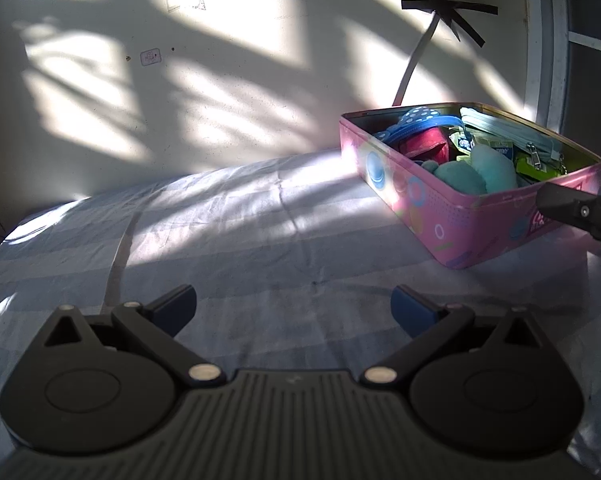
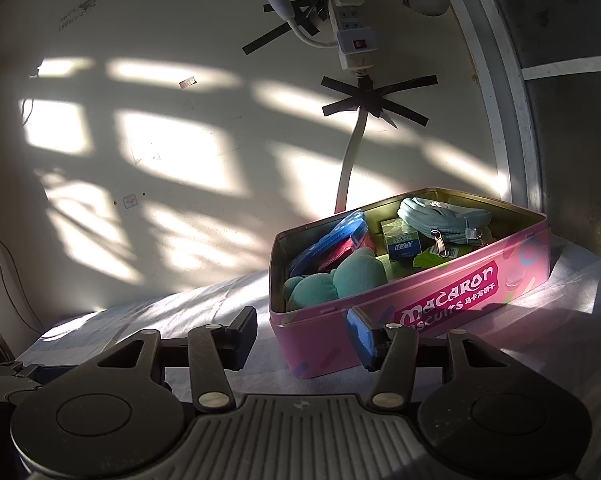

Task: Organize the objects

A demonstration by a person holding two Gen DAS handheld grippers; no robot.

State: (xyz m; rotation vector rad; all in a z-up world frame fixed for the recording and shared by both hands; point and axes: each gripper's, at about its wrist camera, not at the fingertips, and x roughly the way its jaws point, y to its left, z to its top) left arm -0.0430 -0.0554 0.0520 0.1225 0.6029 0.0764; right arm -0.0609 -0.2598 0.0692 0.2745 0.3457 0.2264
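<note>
- One pink tin (image 2: 440, 304) (lid off) sits on the sheet (image 1: 220, 216), by the wall.
- Inside: one teal plush (image 2: 336, 280), one pale pouch (image 2: 440, 212).
- Left tool (image 1: 293, 306): wide, empty.
- Right tool (image 2: 304, 332): parted, empty, beside the tin.

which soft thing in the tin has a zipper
The pale blue pouch at the tin's far end; its metal zipper pull hangs out. The teal plush nearer the gripper has none.

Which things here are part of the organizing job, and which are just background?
Job:
pink tin
teal plush
light blue zip pouch
blue dotted case
small green box
left gripper, open
right gripper, open, empty

Background:
power strip
black tape
striped sheet
</note>
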